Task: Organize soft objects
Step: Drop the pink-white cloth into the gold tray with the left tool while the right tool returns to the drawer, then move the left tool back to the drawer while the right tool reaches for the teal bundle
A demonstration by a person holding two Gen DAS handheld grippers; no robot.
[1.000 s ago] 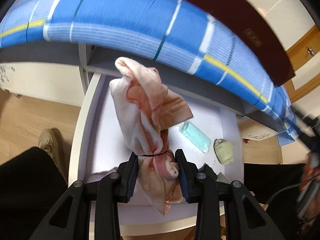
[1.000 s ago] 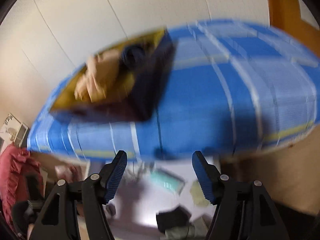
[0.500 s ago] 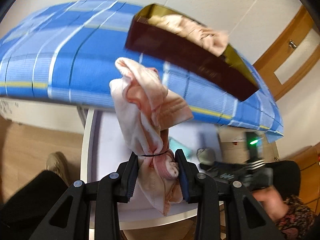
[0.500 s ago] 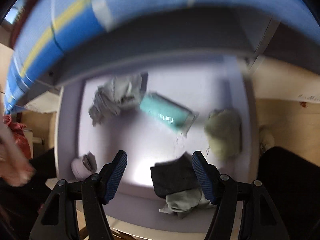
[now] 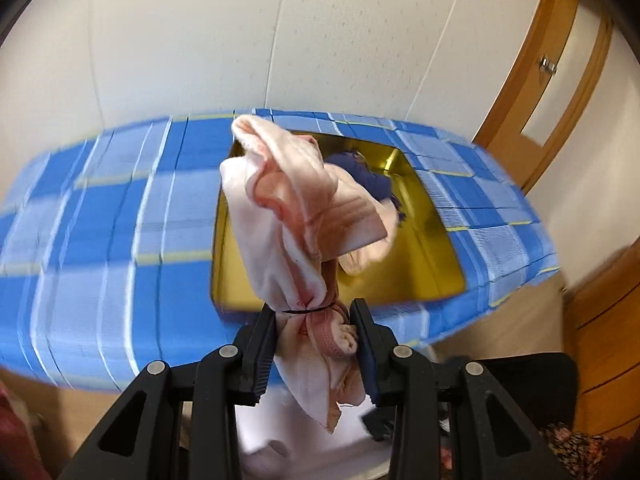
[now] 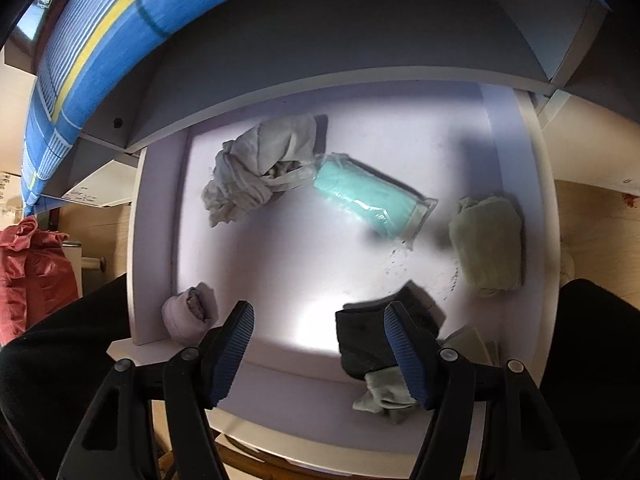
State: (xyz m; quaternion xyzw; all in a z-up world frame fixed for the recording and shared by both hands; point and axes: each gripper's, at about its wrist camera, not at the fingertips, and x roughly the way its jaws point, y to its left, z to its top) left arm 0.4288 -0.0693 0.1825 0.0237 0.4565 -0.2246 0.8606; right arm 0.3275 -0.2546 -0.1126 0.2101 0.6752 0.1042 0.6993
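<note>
Since the earlier frames the left gripper [image 5: 316,344] has lifted its pink bundle [image 5: 296,216] from over the drawer to a spot over the gold tray [image 5: 424,248]; the right gripper [image 6: 320,344] has swung from the blue cloth down to the drawer [image 6: 504,128].

Pink bundle: centre of the left view, pinched low between both left fingers, tied by a thin black band [image 5: 308,311] just above the pads. Its upper folds rise and cover the middle of the tray; a loose tail hangs below the fingers.

Gold tray: centre right of the left view, resting on the blue plaid cloth [image 5: 100,240]. Holds a navy item [image 5: 372,176] at its far side and a pale pink piece [image 5: 360,260] nearer, both partly hidden by the bundle.

Right gripper: jaws spread wide, holding nothing, at the lower centre of the right view above the drawer's near edge.

Drawer contents, right view:
- grey rag [image 6: 256,172], crumpled, upper left;
- teal roll [image 6: 368,196] in clear wrap, centre, its end touching the rag;
- green bundle [image 6: 488,240], right side;
- dark cloth [image 6: 368,336], lower right, behind the right finger, with a pale green piece [image 6: 384,396] at its near edge;
- lilac roll [image 6: 188,316], lower left corner.

Surroundings: white wall [image 5: 320,40] and wooden door [image 5: 560,72] at upper right of the left view; red fabric [image 6: 32,264] at the left edge of the right view.
</note>
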